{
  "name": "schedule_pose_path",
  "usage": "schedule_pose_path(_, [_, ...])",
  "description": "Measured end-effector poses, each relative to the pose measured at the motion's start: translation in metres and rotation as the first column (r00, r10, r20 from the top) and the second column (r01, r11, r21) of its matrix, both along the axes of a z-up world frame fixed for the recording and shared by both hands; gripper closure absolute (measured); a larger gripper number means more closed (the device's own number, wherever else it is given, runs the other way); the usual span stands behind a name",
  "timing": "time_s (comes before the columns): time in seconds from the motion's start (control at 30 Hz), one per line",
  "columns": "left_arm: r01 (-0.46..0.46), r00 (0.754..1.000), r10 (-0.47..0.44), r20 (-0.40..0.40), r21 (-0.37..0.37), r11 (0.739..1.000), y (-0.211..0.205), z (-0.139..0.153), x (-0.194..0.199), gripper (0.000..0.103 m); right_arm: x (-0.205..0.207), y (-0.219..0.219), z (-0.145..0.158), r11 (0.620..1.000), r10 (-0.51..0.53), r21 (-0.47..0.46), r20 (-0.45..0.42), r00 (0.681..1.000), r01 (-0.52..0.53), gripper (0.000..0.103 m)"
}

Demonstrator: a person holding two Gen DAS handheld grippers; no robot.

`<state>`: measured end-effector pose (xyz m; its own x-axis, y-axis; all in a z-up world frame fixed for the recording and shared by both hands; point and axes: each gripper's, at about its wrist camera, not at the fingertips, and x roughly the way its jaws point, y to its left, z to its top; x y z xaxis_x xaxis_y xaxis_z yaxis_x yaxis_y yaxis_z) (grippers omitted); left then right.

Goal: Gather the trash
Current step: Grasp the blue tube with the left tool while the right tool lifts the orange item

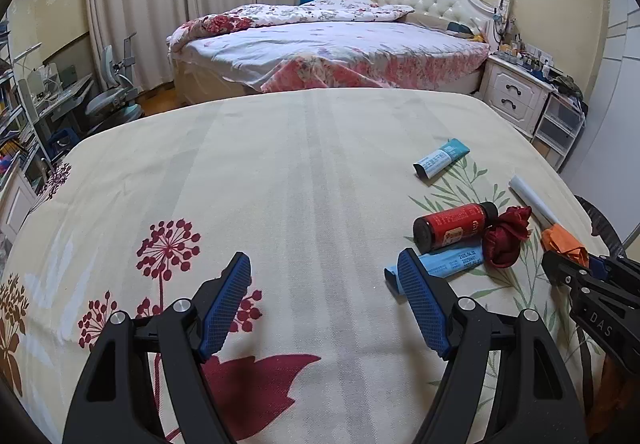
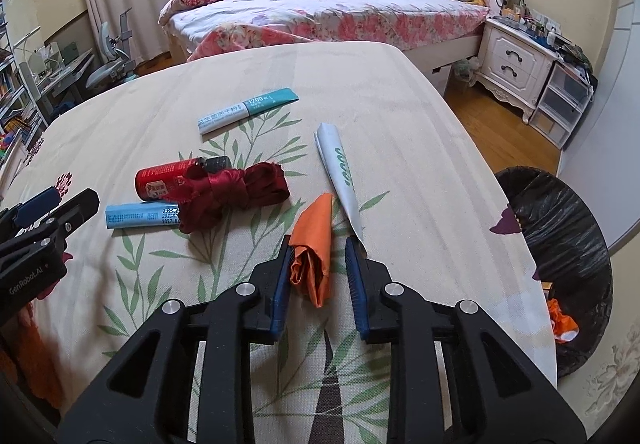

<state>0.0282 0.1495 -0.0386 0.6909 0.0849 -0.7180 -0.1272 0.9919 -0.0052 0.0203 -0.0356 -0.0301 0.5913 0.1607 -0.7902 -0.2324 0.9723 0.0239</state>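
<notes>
The right gripper [image 2: 318,268] is hovering low over the table [image 2: 420,148], its jaws standing narrowly apart around a crumpled orange wrapper [image 2: 314,256]; the left pad seems to be touching the wrapper while the right pad is standing clear of it, so nothing is being pinched; the left gripper [image 1: 324,272] is resting spread wide over bare cloth, holding nothing; just beside its right finger a light blue sachet [image 1: 452,264] is lying flat, touching a red bottle [image 1: 452,226] and a bunched dark red ribbon [image 1: 506,238]; farther back a teal and white sachet [image 2: 248,110] is lying alone; a white paper tube [image 2: 340,176] is lying just beside the orange wrapper; a black-lined trash bin [image 2: 560,228] is standing off the table's right edge, with an orange scrap [image 2: 562,320] lying inside.
</notes>
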Motion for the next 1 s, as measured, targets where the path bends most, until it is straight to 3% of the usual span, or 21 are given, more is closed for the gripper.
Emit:
schedule_pose_path(0.07, [0.008,1.000,-0.008,0.000,0.000,1.000,-0.002,0.000,0.001,0.029,0.000,0.000,0.000,1.000,0.004,-0.008,0.001,1.000,-0.004,0.090])
schedule_pose_path(0.3, [0.012,1.000,-0.012,-0.018,0.001,1.000,-0.003,-0.001,0.013,0.029,-0.001,-0.002,-0.001,1.000,0.006,-0.001,-0.001,1.000,-0.006,0.090])
schedule_pose_path(0.43, [-0.002,0.998,0.002,-0.069,0.000,1.000,0.000,-0.008,0.021,0.029,-0.002,-0.007,-0.001,1.000,0.006,0.012,-0.003,1.000,-0.006,0.090])
schedule_pose_path(0.53, [0.031,0.993,-0.029,-0.118,0.012,0.999,-0.006,-0.013,0.025,0.029,-0.004,-0.009,0.000,1.000,0.009,0.017,-0.004,1.000,-0.009,0.090])
schedule_pose_path(0.73, [0.091,0.989,-0.081,-0.121,0.078,0.993,-0.023,-0.014,0.016,0.029,-0.010,-0.015,0.001,1.000,0.011,0.022,-0.004,1.000,-0.011,0.090])
schedule_pose_path(1.0, [0.147,0.983,-0.134,-0.125,0.104,0.984,-0.043,-0.015,0.001,0.029,-0.015,-0.018,0.001,1.000,0.010,0.024,-0.002,1.000,-0.010,0.090])
